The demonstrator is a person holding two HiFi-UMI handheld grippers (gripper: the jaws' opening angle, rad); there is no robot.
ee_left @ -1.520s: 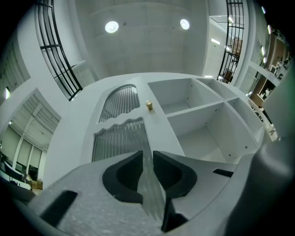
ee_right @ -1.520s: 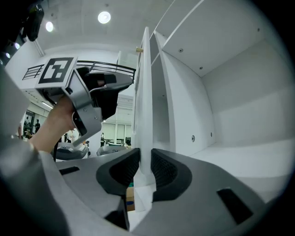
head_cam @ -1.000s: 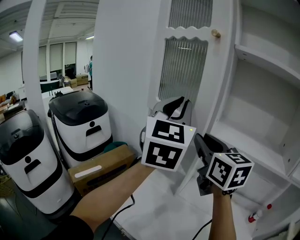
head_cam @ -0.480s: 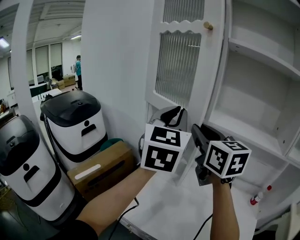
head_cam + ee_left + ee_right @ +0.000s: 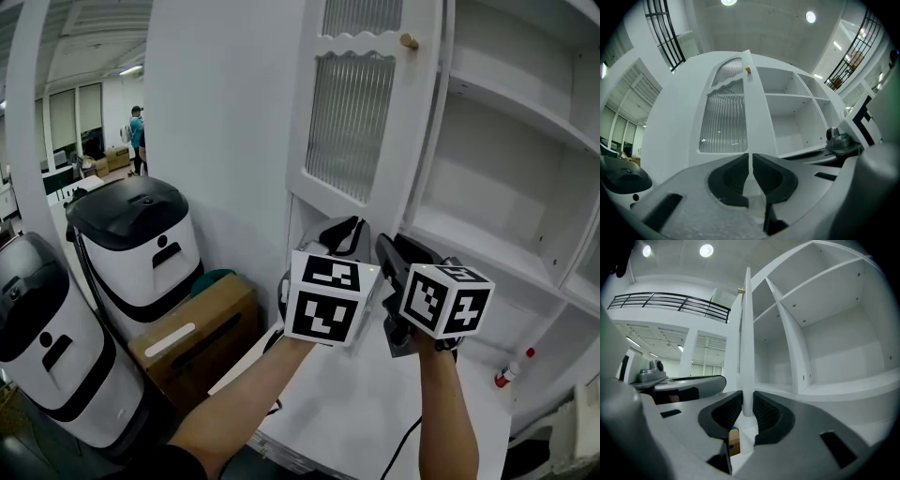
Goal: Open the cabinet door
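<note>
Cabinet door (image 5: 356, 122): top cropped by the head view's upper edge; gripped stretch hidden between the right gripper (image 5: 747, 411) fingers (image 5: 767, 414). Far-left person (image 5: 137, 131): too small to resolve. Near-right red-tipped object (image 5: 511, 370): too small to identify.

The left arm (image 5: 239, 408) and right arm (image 5: 448, 417) reach forward side by side. The left gripper (image 5: 750, 164) tips up a little. Its jaws have just been closing, and only a thin, empty gap is left. The right gripper (image 5: 747, 406) squeezes the cabinet door (image 5: 747, 333) edge.
</note>
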